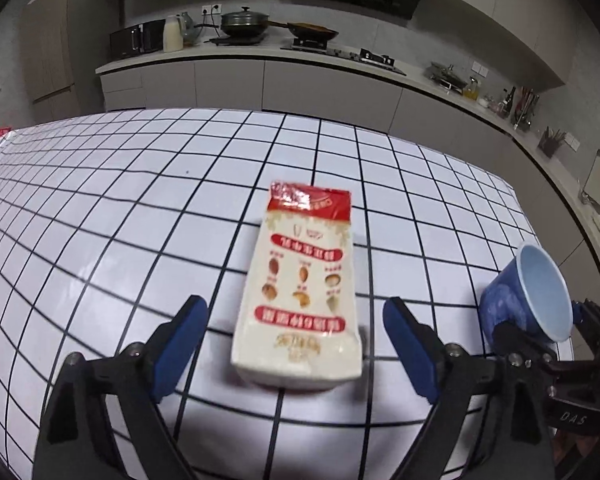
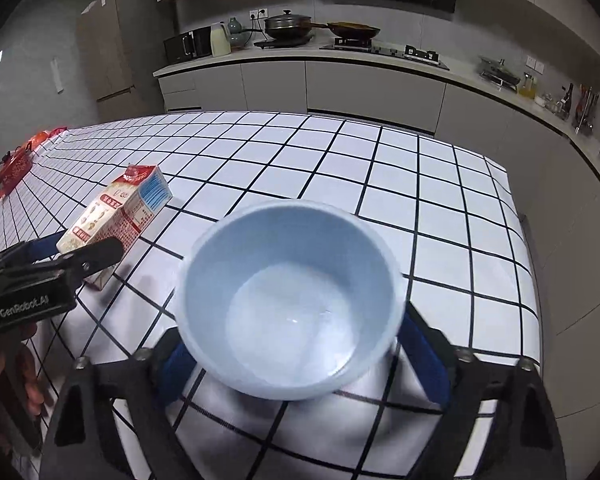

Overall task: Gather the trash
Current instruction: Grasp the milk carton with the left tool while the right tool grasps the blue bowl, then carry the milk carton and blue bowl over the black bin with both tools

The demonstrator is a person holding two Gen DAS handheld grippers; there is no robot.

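Carton (image 1: 300,292): rectangular drink box of glossy coated paperboard, cream body with a red band at its far end, red label strips and small nut pictures printed on its top face; it lies flat on its broad side on the table, lengthwise away from the left wrist camera.
Carton side panel: seen from the right wrist view, one narrow face carries dense red print and the gabled end a blue-and-white patch.
Table (image 1: 100,220): covered by a smooth, slightly shiny white cloth with a black grid of squares; the fisheye bends the lines.
Left gripper (image 1: 296,338): black hard-plastic frame with screws, blue pads (image 1: 184,344) on the inner faces of its fingers; jaws spread wide, one on each side of the carton's near end, neither pad touching it.
Cup (image 2: 290,300): round, pale blue and smooth inside, darker blue outside; its mouth is tipped toward the right wrist camera, and the interior looks bare with a faint sheen at the bottom.
Right gripper (image 2: 300,354): same black frame and blue pads, closed against the cup's sides and holding it above the cloth, to the right of the carton.
Red bag (image 2: 18,164): crinkly, shiny packaging at the table's far left edge, well apart from the carton.
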